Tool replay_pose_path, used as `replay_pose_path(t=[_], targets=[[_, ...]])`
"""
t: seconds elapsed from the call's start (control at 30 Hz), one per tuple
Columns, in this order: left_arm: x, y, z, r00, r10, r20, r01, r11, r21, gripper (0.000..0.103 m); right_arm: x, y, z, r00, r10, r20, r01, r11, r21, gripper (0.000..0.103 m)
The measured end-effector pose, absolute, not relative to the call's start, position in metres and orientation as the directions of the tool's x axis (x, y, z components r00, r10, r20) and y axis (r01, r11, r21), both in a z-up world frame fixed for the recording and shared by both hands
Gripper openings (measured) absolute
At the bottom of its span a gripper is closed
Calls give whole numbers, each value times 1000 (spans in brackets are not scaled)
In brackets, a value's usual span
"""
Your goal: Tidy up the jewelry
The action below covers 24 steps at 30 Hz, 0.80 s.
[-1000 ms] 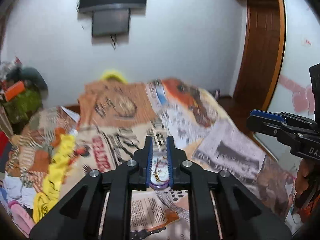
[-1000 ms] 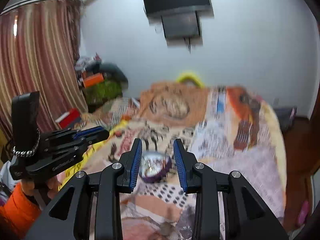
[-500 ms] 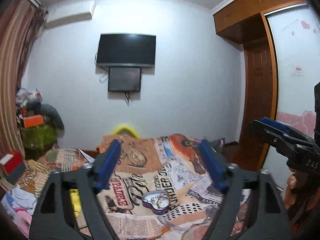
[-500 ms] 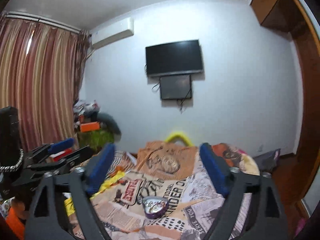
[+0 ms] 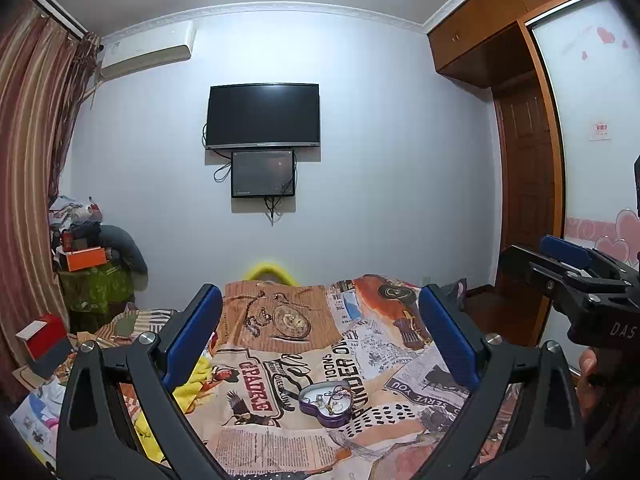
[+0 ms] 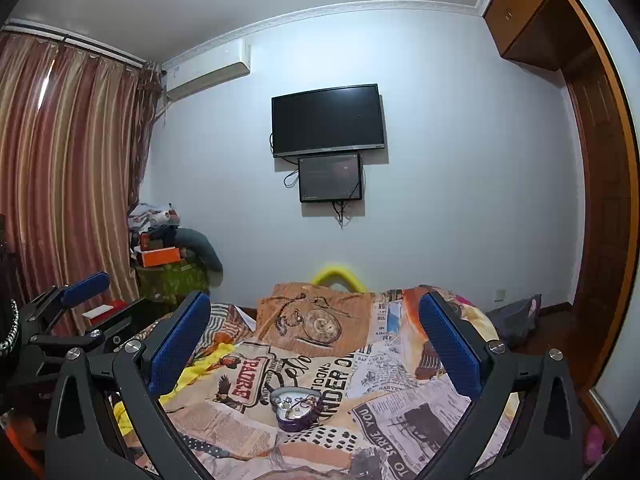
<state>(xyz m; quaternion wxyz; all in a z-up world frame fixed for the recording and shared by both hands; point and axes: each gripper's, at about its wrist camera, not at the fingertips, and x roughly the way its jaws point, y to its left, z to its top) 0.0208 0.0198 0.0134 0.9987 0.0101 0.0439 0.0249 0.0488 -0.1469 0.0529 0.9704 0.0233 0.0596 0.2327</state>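
A purple heart-shaped tin (image 5: 327, 399) lies open on the bed with small jewelry pieces inside; it also shows in the right wrist view (image 6: 296, 403). My left gripper (image 5: 320, 328) is wide open and empty, raised well above and behind the tin. My right gripper (image 6: 314, 332) is wide open and empty too, held at a similar height. The right gripper shows at the right edge of the left wrist view (image 5: 576, 276), and the left gripper at the left edge of the right wrist view (image 6: 64, 320).
The bed is covered by a newspaper-print blanket (image 5: 280, 360). A yellow cloth (image 5: 192, 380) lies at its left side. Cluttered boxes and bags (image 5: 88, 264) stand in the left corner. A TV (image 5: 264, 116) hangs on the far wall; a wooden door (image 5: 524, 200) is right.
Both grippers opened wide and pulled up and back from the heart tin. The left one was closed near the tin one second ago; the tin stays on the bed.
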Motion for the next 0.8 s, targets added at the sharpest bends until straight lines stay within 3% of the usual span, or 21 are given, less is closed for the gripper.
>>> replay_pose_path(t=[0.8], targets=[[27,29,10,992,53,-113,-58,997,-44,100,46,-149,50,882,454,-128,-450,891,61,103]])
